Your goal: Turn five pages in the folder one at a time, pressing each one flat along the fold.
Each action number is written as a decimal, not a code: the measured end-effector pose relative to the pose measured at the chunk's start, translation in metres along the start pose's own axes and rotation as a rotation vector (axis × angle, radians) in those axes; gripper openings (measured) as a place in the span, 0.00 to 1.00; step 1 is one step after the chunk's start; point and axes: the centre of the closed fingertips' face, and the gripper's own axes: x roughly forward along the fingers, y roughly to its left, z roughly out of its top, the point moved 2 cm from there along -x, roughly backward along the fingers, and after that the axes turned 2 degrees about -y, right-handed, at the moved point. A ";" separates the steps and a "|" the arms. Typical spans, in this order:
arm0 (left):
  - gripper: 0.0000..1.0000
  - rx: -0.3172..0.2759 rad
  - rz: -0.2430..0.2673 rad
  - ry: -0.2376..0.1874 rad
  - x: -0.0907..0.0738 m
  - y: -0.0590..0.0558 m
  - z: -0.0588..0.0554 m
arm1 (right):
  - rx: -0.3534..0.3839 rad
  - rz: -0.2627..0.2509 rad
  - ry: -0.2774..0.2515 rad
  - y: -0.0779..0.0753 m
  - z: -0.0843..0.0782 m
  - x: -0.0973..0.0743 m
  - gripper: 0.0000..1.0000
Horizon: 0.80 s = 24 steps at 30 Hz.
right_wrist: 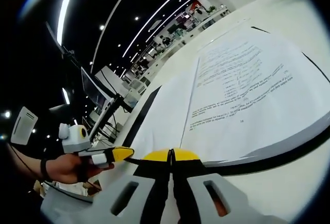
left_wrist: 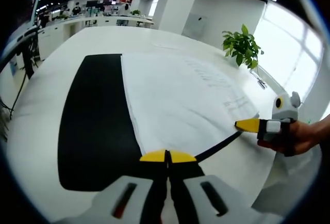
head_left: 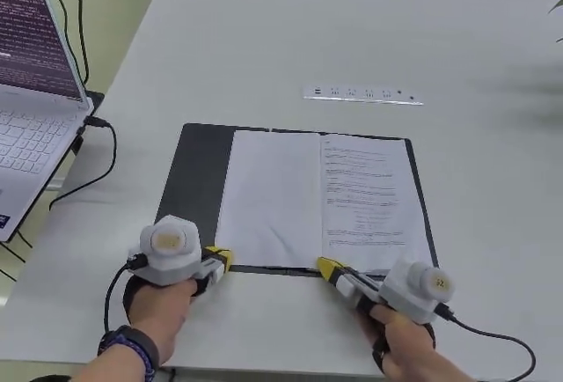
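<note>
A black folder (head_left: 201,179) lies open on the white table, with a blank sheet (head_left: 273,197) on its left and a printed page (head_left: 369,197) on its right. My left gripper (head_left: 222,259) is shut, its yellow tips at the folder's near edge by the blank sheet's lower left corner (left_wrist: 149,149). Nothing shows between them in the left gripper view (left_wrist: 167,156). My right gripper (head_left: 327,268) is also shut, its tips at the near edge just below the fold. In the right gripper view (right_wrist: 171,155) the printed page (right_wrist: 247,95) stretches ahead of it.
An open laptop (head_left: 26,109) stands at the table's left edge with black cables (head_left: 97,162) trailing from it. A white power strip (head_left: 362,94) lies beyond the folder. A potted plant (left_wrist: 241,46) stands past the table's far side.
</note>
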 end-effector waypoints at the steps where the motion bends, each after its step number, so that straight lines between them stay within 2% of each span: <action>1: 0.00 0.005 0.005 0.005 0.000 -0.001 0.000 | 0.013 -0.001 0.004 0.000 0.000 0.000 0.00; 5: 0.00 0.005 0.001 -0.007 0.000 -0.001 0.000 | 0.010 0.010 0.022 0.003 0.003 -0.002 0.00; 9: 0.00 -0.002 0.000 -0.036 -0.004 -0.003 0.009 | -0.001 0.023 0.022 0.007 0.007 -0.007 0.00; 13: 0.00 0.047 -0.010 -0.048 -0.011 -0.013 0.020 | -0.031 0.026 0.025 0.009 0.015 -0.014 0.03; 15: 0.00 0.064 -0.021 -0.061 -0.014 -0.019 0.026 | -0.070 0.030 0.024 0.012 0.021 -0.017 0.06; 19: 0.07 0.086 -0.034 -0.079 -0.020 -0.030 0.036 | -0.159 0.036 0.050 0.014 0.027 -0.026 0.13; 24: 0.13 0.125 -0.046 -0.097 -0.030 -0.040 0.048 | -0.204 0.028 0.058 0.009 0.038 -0.037 0.22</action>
